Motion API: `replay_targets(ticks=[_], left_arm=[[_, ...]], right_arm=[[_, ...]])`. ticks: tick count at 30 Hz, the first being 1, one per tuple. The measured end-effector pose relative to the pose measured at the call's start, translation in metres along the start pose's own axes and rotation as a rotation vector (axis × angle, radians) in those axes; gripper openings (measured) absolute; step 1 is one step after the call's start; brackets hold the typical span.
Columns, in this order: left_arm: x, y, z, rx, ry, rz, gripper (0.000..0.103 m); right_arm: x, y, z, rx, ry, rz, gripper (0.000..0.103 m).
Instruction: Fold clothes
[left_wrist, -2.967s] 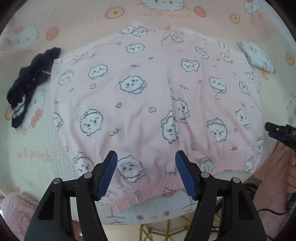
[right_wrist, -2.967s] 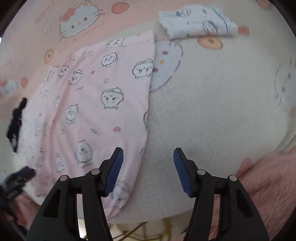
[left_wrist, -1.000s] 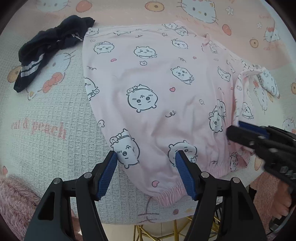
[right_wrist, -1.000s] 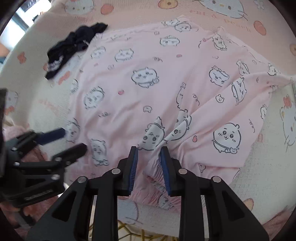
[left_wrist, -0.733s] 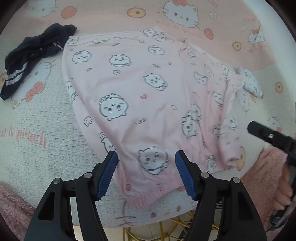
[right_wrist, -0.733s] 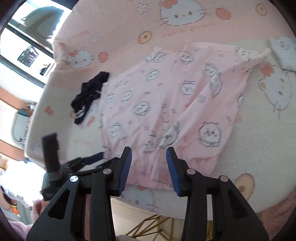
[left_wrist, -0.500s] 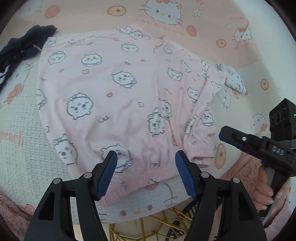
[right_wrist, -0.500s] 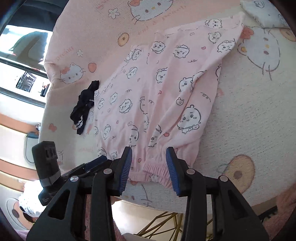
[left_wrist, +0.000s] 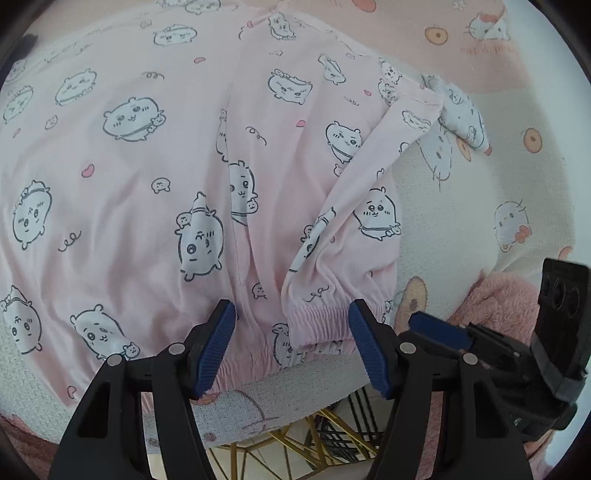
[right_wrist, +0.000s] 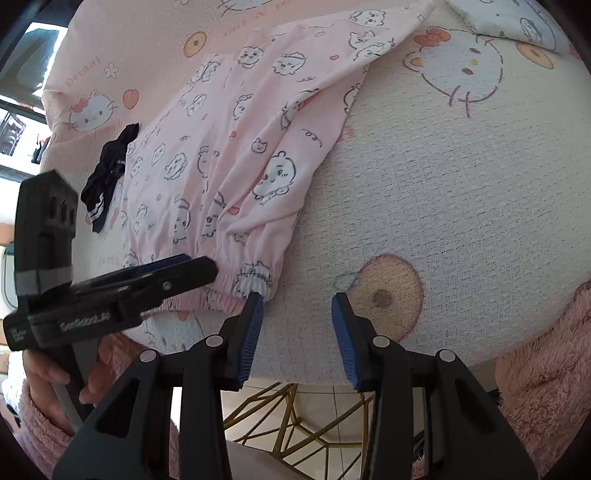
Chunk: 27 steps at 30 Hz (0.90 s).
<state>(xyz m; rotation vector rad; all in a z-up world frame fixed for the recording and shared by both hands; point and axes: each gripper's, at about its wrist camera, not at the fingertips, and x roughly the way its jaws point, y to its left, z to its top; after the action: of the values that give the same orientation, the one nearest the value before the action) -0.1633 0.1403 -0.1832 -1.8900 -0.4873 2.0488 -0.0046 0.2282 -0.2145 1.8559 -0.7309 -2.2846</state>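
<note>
A pink garment printed with white cartoon animals lies flat on the cartoon-cat cover. Its elastic hem runs along the near table edge, and its right side is folded over onto itself. My left gripper points down at that hem. Its jaws are closing with the folded flap's hem between the blue pads, which do not press on it. It also shows from the side in the right wrist view, left gripper. My right gripper hangs open over bare cover just right of the hem corner.
A dark garment lies crumpled beyond the pink one's left side. A folded white printed garment sits at the far right. The table's near edge drops to a gold wire frame. Fuzzy pink sleeves flank both grippers.
The right gripper let go of the pinched fabric, opened and drew off to the right. The left gripper slid right along the hem to the folded flap, its jaws a little narrower.
</note>
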Motion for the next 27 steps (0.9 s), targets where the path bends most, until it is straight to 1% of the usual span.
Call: replay_targets(ticks=[1,2,3,5,7,12,14,17,18,19,20,21,22,23,25,27], left_arm=[[-0.001,0.000,0.000,-0.006,0.007,-0.020,0.049],[-0.001,0.000,0.000,-0.005,0.013,-0.029,0.036],[-0.002,-0.001,-0.001,-0.002,0.017,-0.027,0.032],[-0.002,-0.001,-0.003,0.003,0.026,-0.026,0.032],[-0.001,-0.001,-0.006,-0.009,0.034,-0.049,0.032],[0.012,-0.001,-0.006,-0.045,0.062,-0.033,0.034],[0.013,-0.005,-0.005,-0.033,0.058,-0.025,0.034],[0.015,-0.012,-0.005,0.011,0.076,-0.010,0.034],[0.013,-0.011,-0.004,0.004,0.069,-0.005,0.034],[0.010,-0.008,-0.003,-0.011,0.048,0.003,0.031],[0.007,-0.006,-0.002,-0.025,0.027,0.011,0.013],[0.001,-0.005,-0.002,-0.035,0.000,0.016,0.010],[-0.007,-0.004,-0.001,-0.042,-0.033,0.011,0.010],[-0.018,-0.003,-0.001,-0.049,-0.067,-0.005,0.010],[-0.040,-0.002,-0.001,-0.045,-0.130,-0.022,0.010],[-0.061,0.002,-0.003,-0.032,-0.179,-0.003,0.010]], right_arm=[[0.002,0.002,-0.002,-0.007,0.007,-0.001,0.040],[0.004,0.004,-0.003,-0.013,0.014,-0.003,0.040],[0.006,0.003,-0.004,-0.009,0.020,-0.003,0.040],[0.011,-0.002,-0.003,0.013,0.031,-0.003,0.040],[0.012,-0.006,-0.002,0.030,0.025,-0.019,0.040],[0.016,-0.008,-0.001,0.047,0.022,-0.029,0.040],[0.017,-0.008,-0.002,0.042,0.020,-0.036,0.040],[0.013,-0.012,0.000,0.052,-0.004,-0.039,0.040],[0.012,-0.014,0.000,0.059,-0.014,-0.038,0.040],[0.010,-0.016,0.001,0.067,-0.023,-0.038,0.040],[0.010,-0.017,0.002,0.077,-0.031,-0.038,0.040],[0.010,-0.017,0.003,0.076,-0.035,-0.036,0.040],[0.010,-0.017,0.004,0.069,-0.036,-0.031,0.036],[0.009,-0.014,0.004,0.055,-0.044,-0.026,0.029],[0.004,-0.006,0.005,0.018,-0.070,-0.012,0.028],[0.000,0.005,0.009,-0.012,-0.095,0.009,0.028]])
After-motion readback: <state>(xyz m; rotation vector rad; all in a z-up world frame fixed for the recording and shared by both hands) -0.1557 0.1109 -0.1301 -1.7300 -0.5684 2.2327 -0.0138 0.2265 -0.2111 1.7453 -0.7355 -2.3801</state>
